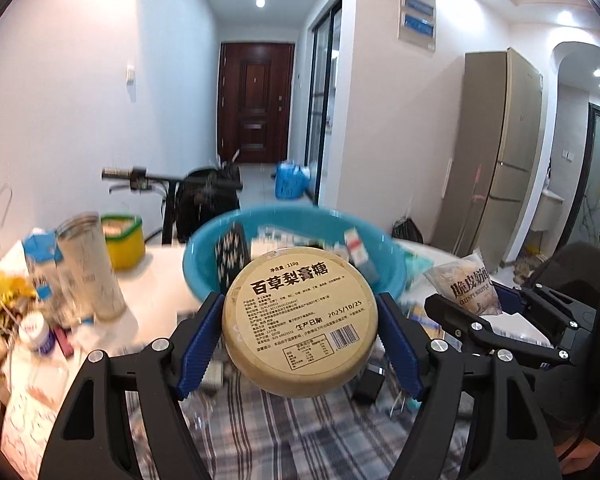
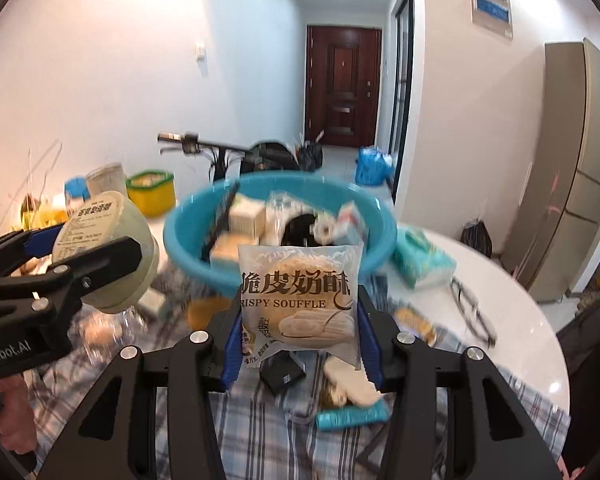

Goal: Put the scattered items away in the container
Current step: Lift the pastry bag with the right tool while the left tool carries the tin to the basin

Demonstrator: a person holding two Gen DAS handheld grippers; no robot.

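Aloft — round tin (image 1: 300, 320), souffle packet (image 2: 298, 304) — near basin (image 2: 180, 236)

Your round tin (image 1: 300, 320) hides the near wall of the blue basin (image 1: 204, 248); the basin's contents (image 2: 284, 220) are too blurred to identify. The snack packet (image 2: 298, 300) covers items on the checked cloth (image 2: 260, 420). Bottles at far left (image 1: 40, 336) are smeared beyond reading.

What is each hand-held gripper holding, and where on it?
The left hand-held gripper clamps the round tin across its rim, left and right. The right hand-held gripper pinches the souffle packet at its lower side edges.
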